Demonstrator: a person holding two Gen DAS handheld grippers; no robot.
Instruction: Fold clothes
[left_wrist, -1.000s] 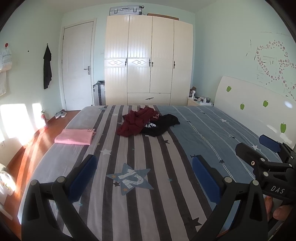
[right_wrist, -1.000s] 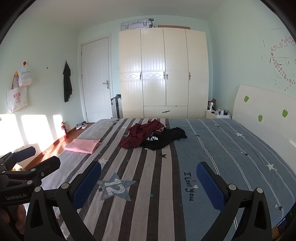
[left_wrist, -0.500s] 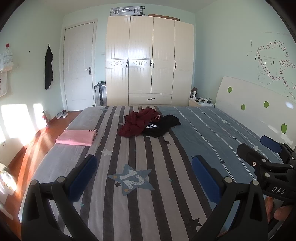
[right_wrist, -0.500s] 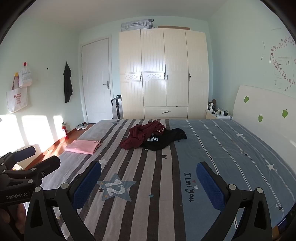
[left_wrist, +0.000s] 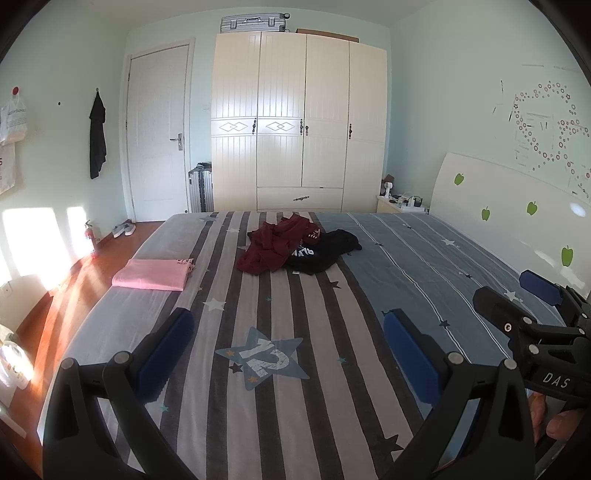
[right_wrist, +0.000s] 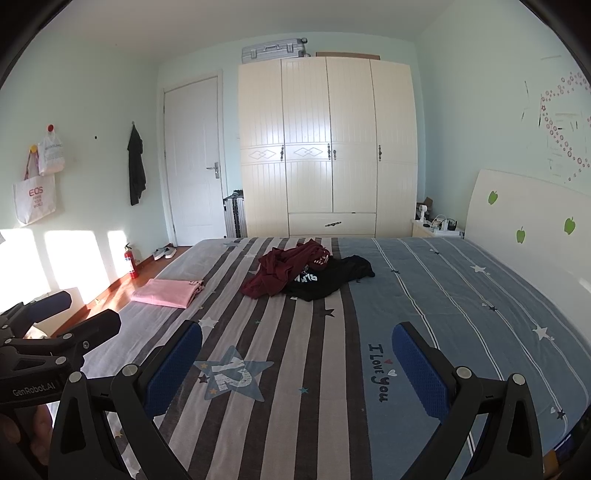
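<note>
So, from the left wrist view, the left tool (left_wrist: 288, 350) hangs over the near part of the bed (left_wrist: 424, 258), its two blue pads wide apart with nothing between them. Far up the bed lies a messy heap: a dark red garment (left_wrist: 275, 245) bunched on top of a black garment (left_wrist: 321, 253), the two touching. Off to the left edge of the bed sits a pink garment (left_wrist: 151, 275), already folded flat and neat. The right tool (left_wrist: 535, 299) shows at the right side, and nothing is in it that I can see. From the right wrist view, the right tool (right_wrist: 297, 365) is wide open too and holds nothing. The dark red garment (right_wrist: 280, 271) and the black garment (right_wrist: 328, 277) are well ahead of it, in the middle of the bed (right_wrist: 461, 295), and the pink garment (right_wrist: 168, 291) lies apart from them on the left. The left tool (right_wrist: 40, 314) peeks in at the left side. I think one piece is done and the step now is going for the next one. Both tools must reach forward to the heap, and one should pinch the red cloth on top and pull it free of the black one, then spread it flat on the bare stripes before any folding.
</note>
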